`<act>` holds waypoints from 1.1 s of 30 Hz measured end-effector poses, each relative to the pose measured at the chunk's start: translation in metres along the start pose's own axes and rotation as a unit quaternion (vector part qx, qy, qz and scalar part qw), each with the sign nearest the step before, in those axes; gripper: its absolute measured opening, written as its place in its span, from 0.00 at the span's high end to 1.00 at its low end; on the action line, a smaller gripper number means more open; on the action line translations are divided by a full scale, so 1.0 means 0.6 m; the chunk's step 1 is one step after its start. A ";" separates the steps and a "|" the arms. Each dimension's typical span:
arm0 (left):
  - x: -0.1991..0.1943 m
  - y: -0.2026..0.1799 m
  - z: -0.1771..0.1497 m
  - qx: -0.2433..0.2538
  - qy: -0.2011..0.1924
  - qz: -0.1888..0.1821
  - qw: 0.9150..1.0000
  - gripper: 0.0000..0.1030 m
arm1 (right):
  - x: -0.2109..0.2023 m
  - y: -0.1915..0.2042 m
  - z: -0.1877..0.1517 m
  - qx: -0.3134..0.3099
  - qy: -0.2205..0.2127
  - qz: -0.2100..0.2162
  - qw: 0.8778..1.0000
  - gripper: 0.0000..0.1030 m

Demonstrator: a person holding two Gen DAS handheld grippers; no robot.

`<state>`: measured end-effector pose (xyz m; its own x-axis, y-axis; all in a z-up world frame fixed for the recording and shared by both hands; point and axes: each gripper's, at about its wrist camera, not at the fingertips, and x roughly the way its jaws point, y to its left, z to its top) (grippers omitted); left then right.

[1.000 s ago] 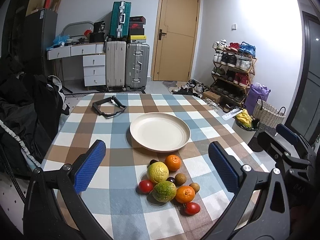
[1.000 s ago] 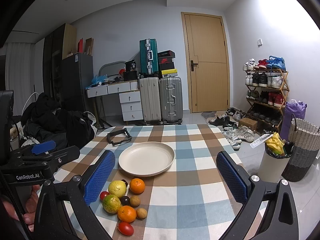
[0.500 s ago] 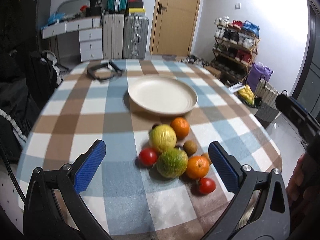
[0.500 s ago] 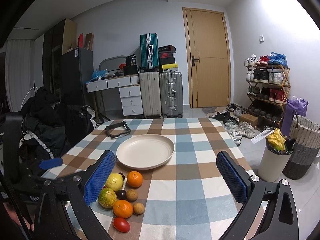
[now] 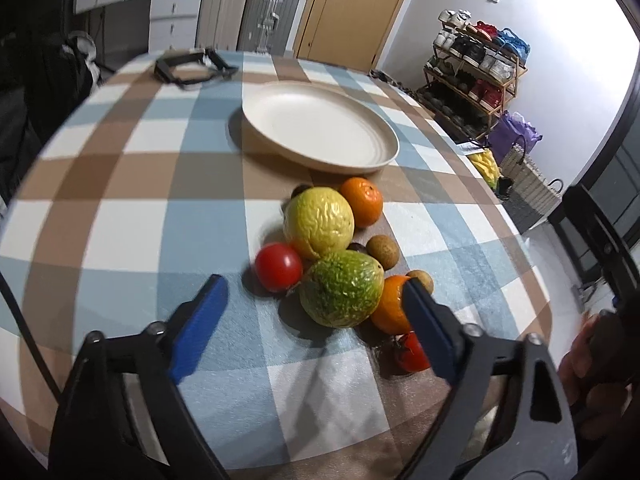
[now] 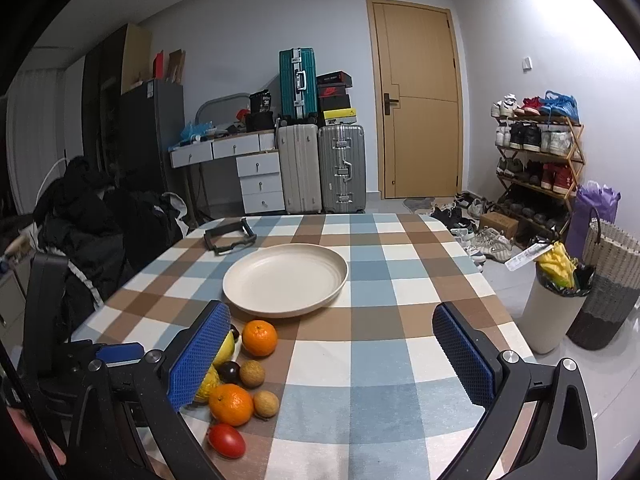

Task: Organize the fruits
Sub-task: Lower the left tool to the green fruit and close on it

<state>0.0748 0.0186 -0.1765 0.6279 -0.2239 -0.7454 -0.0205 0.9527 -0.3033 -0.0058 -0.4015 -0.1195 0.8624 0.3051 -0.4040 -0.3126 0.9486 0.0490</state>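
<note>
Several fruits are sitting bunched near the counter's (image 5: 120, 168) near edge, left of its middle. Going left to right in the left wrist view: a red tomato (image 5: 279, 267), a yellow bumpy fruit (image 5: 319, 223) touching a green bumpy fruit (image 5: 341, 289), an orange (image 5: 362, 201) nearest the plate (image 5: 320, 132), then a second orange (image 5: 390, 308) with a second tomato (image 5: 410, 354) below it. The left gripper (image 5: 316, 312) is hanging over the green fruit with its jaws apart; they have just been closing, and the pads are not pressing on anything, though the green fruit is showing between them. The right gripper (image 6: 332, 352) is standing wide open over bare checked cloth, holding nothing. Plenty of open counter is lying right of the fruits up to the right edge, and more along the left edge. A black frame-like object (image 5: 192, 68) is lying by the far left corner.

Only the right wrist view is showing readable writing: a Nike mark on a shoe box (image 6: 333, 90) atop the suitcases. It is also showing a dark plum (image 6: 229, 372), nearly hidden in the left view.
</note>
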 end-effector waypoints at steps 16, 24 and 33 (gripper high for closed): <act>0.066 0.041 0.019 -0.069 0.065 -0.098 0.991 0.55 | 0.006 0.001 -0.009 -0.001 0.009 0.003 1.000 0.00; 0.079 0.041 0.031 -0.069 0.062 -0.107 0.990 0.57 | 0.007 0.002 -0.009 -0.003 0.010 0.003 1.000 0.00; 0.083 0.039 0.031 -0.075 0.057 -0.111 0.989 0.58 | 0.009 0.007 -0.012 -0.006 0.013 0.005 1.000 0.00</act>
<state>0.1203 0.0338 -0.2098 0.5375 -0.4542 -0.7105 -0.0124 0.8382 -0.5452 -0.0054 -0.3966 -0.1282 0.8490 0.3119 -0.4264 -0.3255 0.9446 0.0429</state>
